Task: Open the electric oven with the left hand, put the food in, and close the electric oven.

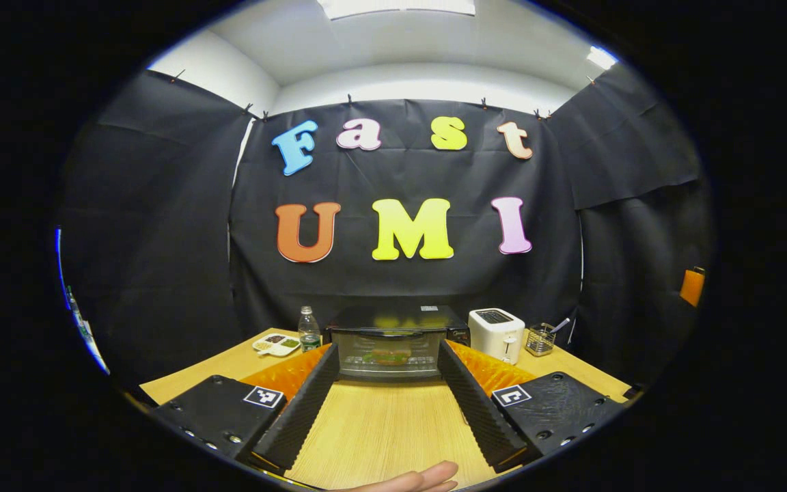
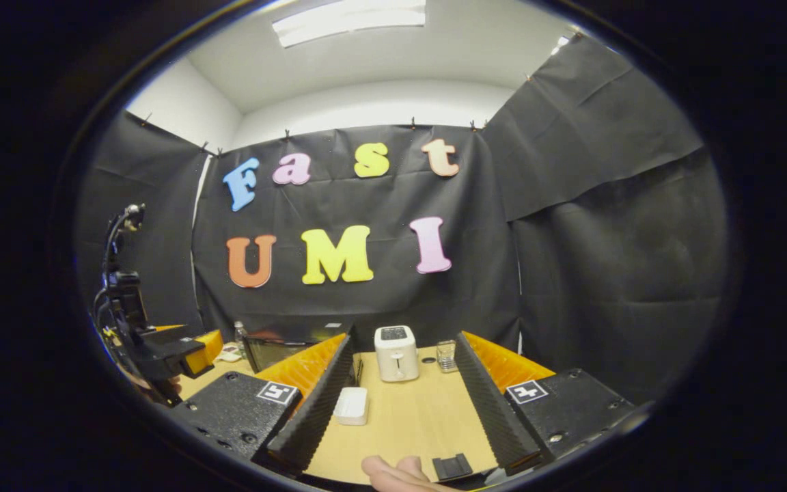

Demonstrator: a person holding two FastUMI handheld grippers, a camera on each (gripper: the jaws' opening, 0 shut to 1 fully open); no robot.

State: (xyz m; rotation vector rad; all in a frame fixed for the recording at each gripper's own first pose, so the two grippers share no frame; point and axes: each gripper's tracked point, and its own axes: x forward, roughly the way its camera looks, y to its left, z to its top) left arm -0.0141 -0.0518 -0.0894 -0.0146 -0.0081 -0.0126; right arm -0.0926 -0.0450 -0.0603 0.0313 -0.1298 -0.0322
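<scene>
The black electric oven stands at the back middle of the wooden table, its glass door shut and food visible behind the glass. My left gripper is open, well short of the oven, fingers framing its door. In the right gripper view the oven sits left of centre, and the left gripper hangs at the far left. My right gripper is open with nothing between its fingers, pointing at the white toaster.
A water bottle and a small white dish stand left of the oven. The toaster and a wire holder stand to its right. A small white box and a glass lie ahead of the right gripper. Fingertips show at the bottom.
</scene>
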